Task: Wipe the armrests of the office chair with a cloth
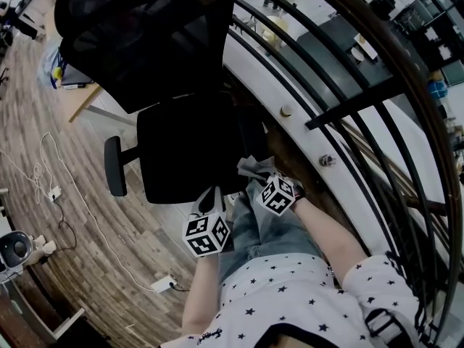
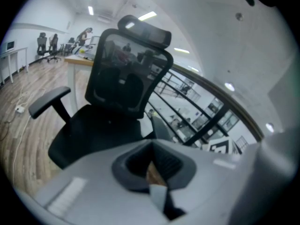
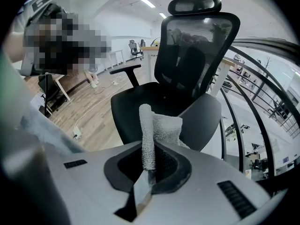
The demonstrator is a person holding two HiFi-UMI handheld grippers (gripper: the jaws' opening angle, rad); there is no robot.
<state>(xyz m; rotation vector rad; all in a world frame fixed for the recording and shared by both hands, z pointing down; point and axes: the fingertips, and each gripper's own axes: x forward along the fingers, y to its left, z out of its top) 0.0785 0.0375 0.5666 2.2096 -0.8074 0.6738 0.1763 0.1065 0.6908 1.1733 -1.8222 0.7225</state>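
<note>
The black office chair [image 1: 185,147] stands in front of me, mesh back toward the top of the head view. Its left armrest [image 1: 114,167] sticks out over the floor. The right gripper [image 1: 267,181] is at the seat's near right corner, shut on a grey knitted cloth [image 1: 254,167]. In the right gripper view the cloth [image 3: 154,130] stands up from the right gripper [image 3: 147,165], with the seat [image 3: 150,102] and the far armrest [image 3: 125,69] beyond. The left gripper [image 1: 210,200] hovers at the seat's front edge. In its own view the left gripper [image 2: 157,172] looks shut on nothing, facing the chair [image 2: 101,128].
A curved dark metal railing [image 1: 377,93] runs close along the chair's right side. On the wood floor to the left lie white cables [image 1: 69,187] and a power strip [image 1: 164,283]. A desk corner [image 1: 83,96] stands behind the chair. My jeans-clad leg [image 1: 272,227] is below the grippers.
</note>
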